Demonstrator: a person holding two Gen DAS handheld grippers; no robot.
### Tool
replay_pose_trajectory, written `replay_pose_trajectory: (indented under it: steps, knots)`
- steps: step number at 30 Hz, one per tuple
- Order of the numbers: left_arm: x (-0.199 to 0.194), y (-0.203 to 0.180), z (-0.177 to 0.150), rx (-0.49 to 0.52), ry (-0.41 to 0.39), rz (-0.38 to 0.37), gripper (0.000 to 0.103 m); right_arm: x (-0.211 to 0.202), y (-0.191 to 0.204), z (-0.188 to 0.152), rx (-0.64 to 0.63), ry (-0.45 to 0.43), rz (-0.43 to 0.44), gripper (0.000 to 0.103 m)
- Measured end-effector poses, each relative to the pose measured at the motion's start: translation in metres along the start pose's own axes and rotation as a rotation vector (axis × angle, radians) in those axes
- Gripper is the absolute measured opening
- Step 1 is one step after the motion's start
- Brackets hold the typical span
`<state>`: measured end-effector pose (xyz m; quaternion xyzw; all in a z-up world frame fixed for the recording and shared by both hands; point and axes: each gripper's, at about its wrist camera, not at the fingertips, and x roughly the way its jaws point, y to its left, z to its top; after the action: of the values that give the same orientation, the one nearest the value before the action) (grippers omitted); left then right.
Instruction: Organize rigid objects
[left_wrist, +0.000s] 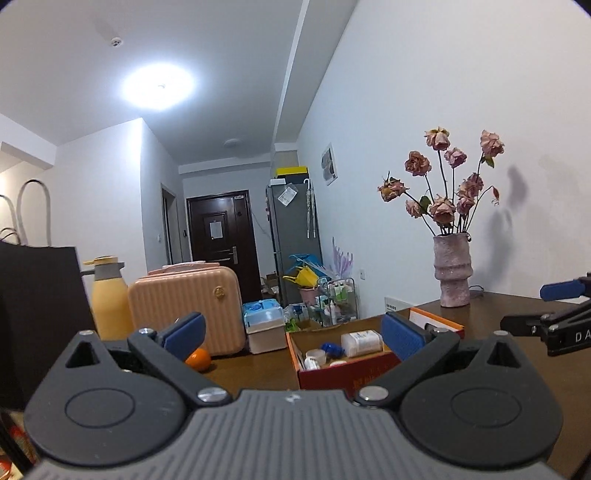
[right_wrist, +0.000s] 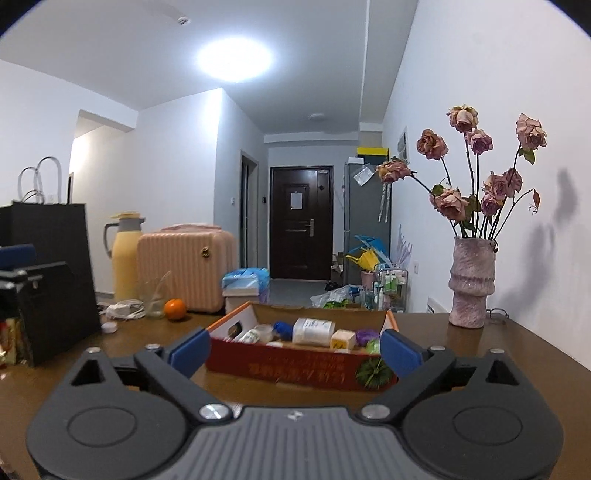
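both grippers — left (left_wrist: 291, 332), right (right_wrist: 295, 347) — spread empty; a careless reach could nudge the box (right_wrist: 295, 363) or topple the vase (right_wrist: 471, 284).

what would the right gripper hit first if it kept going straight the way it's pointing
Probably the near wall of the red cardboard box: it sits dead ahead of the open right gripper, whose jaws are empty. Depth is hard to judge, but only bare table lies between.

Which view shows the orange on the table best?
The right wrist view: the orange sits whole and unobstructed on the table, beside a clear glass. In the left wrist view, only part of the orange shows, hidden behind the left tongs' finger.
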<state>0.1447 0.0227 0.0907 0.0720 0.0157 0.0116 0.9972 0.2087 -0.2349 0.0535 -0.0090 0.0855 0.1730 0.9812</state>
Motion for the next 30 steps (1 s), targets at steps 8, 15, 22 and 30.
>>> replay_pose_trajectory:
  steps: [8,15,22,30]
  knots:
    - [-0.04,-0.017,-0.034,-0.011,0.02,-0.015,0.103,-0.062,0.024,-0.021,-0.033,-0.019,0.007,0.103]
    - [-0.06,-0.016,-0.051,-0.07,0.05,-0.023,0.103,-0.087,0.043,-0.041,-0.088,-0.031,-0.044,0.103]
    - [-0.094,-0.01,-0.069,-0.088,0.079,0.0,0.103,-0.108,0.051,-0.055,-0.021,0.021,-0.049,0.103]
    - [-0.107,-0.016,-0.089,-0.156,0.194,-0.062,0.103,-0.133,0.076,-0.072,0.02,0.002,-0.08,0.103]
